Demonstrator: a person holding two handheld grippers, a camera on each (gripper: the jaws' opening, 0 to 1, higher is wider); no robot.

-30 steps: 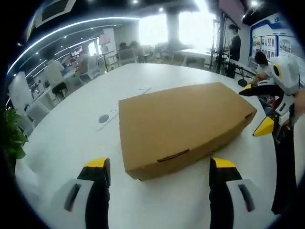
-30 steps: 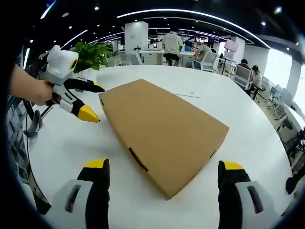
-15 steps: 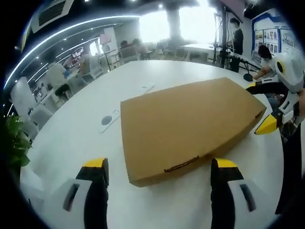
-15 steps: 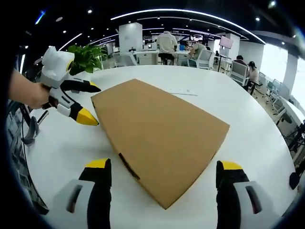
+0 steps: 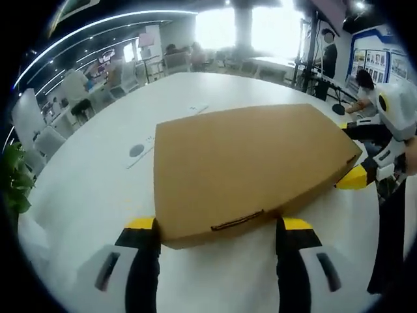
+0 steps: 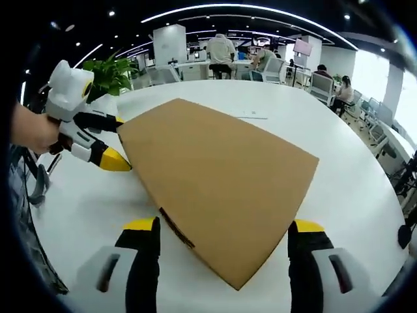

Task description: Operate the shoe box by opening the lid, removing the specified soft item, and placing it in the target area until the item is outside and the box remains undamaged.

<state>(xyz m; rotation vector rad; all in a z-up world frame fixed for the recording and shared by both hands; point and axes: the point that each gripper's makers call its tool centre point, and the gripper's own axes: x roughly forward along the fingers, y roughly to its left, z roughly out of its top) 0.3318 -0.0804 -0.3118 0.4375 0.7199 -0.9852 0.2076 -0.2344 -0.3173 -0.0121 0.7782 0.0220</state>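
A flat brown cardboard shoe box (image 5: 251,166) lies closed on a white round table (image 5: 91,189), filling the middle of both frames. Its lid sits flush, plain and unmarked, with a dark slot tab on the near side wall.

In the left gripper view, the left gripper (image 5: 216,228) has its yellow-tipped jaws spread wide at the bottom of the frame, one at each end of the box's near edge. In the right gripper view, the right gripper (image 6: 221,229) is likewise spread, straddling the box's near corner.

Against the frames of half a second ago, the box reaches lower in both views and its edge now meets the jaw tips, so both cameras have come closer. In the right gripper view the left gripper's tip sits against the box's corner at middle left.

The left gripper view shows a small round disc (image 5: 136,150) on the table left of the box. The right gripper view shows a green potted plant (image 6: 111,75) at upper left.
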